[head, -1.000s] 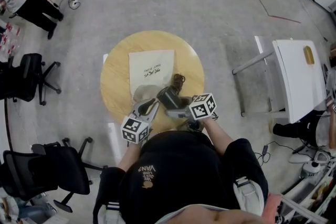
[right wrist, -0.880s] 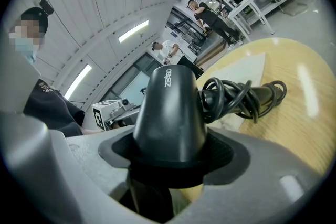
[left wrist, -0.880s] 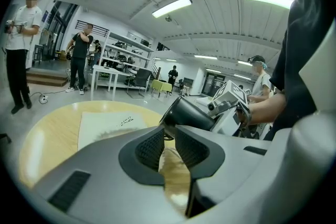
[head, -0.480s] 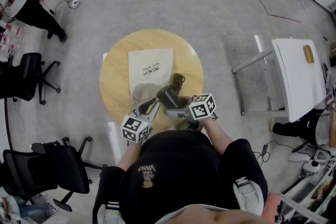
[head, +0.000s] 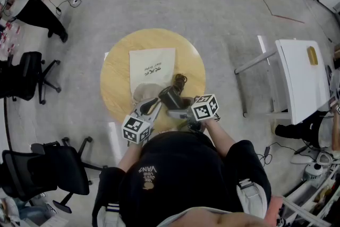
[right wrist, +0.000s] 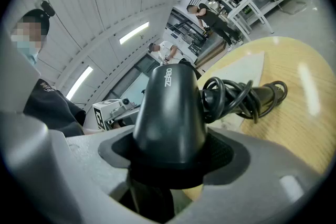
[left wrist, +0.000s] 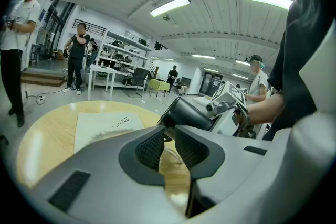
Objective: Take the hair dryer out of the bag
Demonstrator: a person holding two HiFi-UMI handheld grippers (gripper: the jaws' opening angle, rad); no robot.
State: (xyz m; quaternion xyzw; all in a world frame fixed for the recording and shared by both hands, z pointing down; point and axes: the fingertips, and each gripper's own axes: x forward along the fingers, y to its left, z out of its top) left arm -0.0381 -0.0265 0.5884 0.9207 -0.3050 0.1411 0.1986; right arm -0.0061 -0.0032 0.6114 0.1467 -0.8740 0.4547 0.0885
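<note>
The dryer (right wrist: 170,113) is out of the bag, lifted clear of the wood and held over the near side of the bench (head: 114,82), just to the right of the bag's rumpled mouth. The right tongs (right wrist: 170,152) are clamped on its dark body, a pad on each flank, with the barrel pointing away from the person toward the middle of the bench. Taking it by the thick body rather than the cord probably gives the pads a broad, firm seat and stops it from swinging. The cord (right wrist: 236,97) is wound in a tight bundle round what looks like the folded handle, on the far side of the body, so nothing trails loose to snag on the cloth. The bag (head: 152,66), pale with a small dark print, lies flat on the bench beyond and to the left of the dryer, smooth at its far end and crumpled at the end nearest the person. The left tongs (left wrist: 169,139) sit low at that crumpled mouth, their jaws a narrow gap apart with only bare wood showing between the pads, so they grip nothing. That spot reads as a stand-by post for pinning the bag down, though I cannot tell whether they touch the cloth. By my reading the removal itself is done, and what remains is to set the dryer on free wood beside the bag.
</note>
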